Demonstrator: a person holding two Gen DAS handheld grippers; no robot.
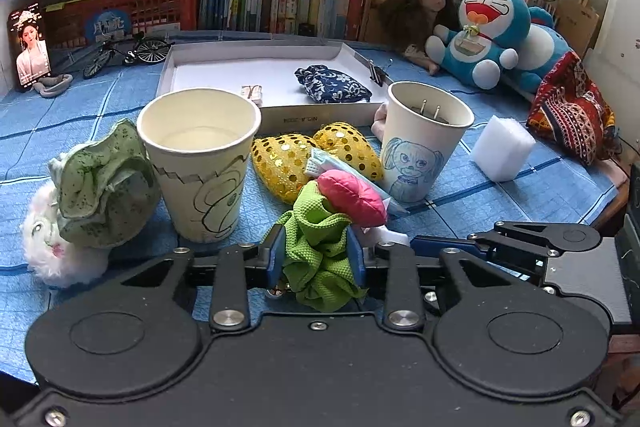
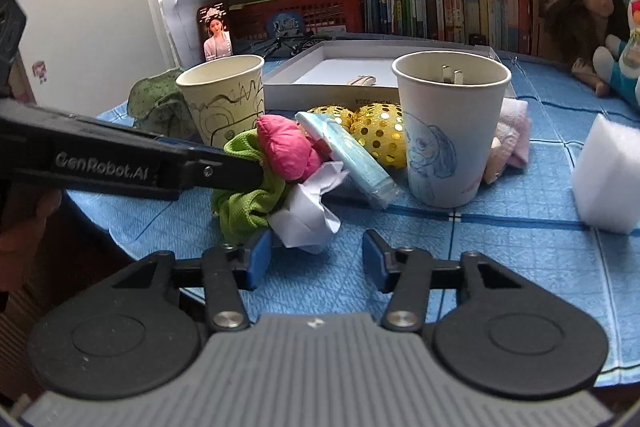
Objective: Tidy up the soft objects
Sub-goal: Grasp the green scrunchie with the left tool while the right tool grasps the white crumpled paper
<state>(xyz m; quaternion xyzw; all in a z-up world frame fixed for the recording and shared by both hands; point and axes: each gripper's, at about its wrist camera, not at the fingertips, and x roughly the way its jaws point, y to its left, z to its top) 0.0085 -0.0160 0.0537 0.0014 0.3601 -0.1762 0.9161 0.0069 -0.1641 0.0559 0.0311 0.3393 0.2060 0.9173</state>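
My left gripper [image 1: 316, 255] is shut on a lime green scrunchie [image 1: 320, 267], its blue pads pressing both sides of the fabric. A pink cushion [image 1: 352, 197] rests on the scrunchie's far side, beside a pale blue packet [image 2: 352, 155] and a gold sequin pouch [image 1: 288, 163]. In the right wrist view the left gripper [image 2: 256, 167] reaches in from the left onto the scrunchie [image 2: 248, 203]. My right gripper [image 2: 314, 259] stands open just in front of a crumpled white paper [image 2: 304, 215]; its pads do not touch it.
Two paper cups [image 1: 200, 163] [image 1: 424, 143] stand either side of the pile. Behind them, a white box tray [image 1: 276, 115] holds a navy floral pouch [image 1: 332, 85]. A white sponge [image 1: 504, 151], a blue cat plush [image 1: 488, 35], a green fabric bundle [image 1: 100, 183] and a white furry toy [image 1: 44, 239] lie around.
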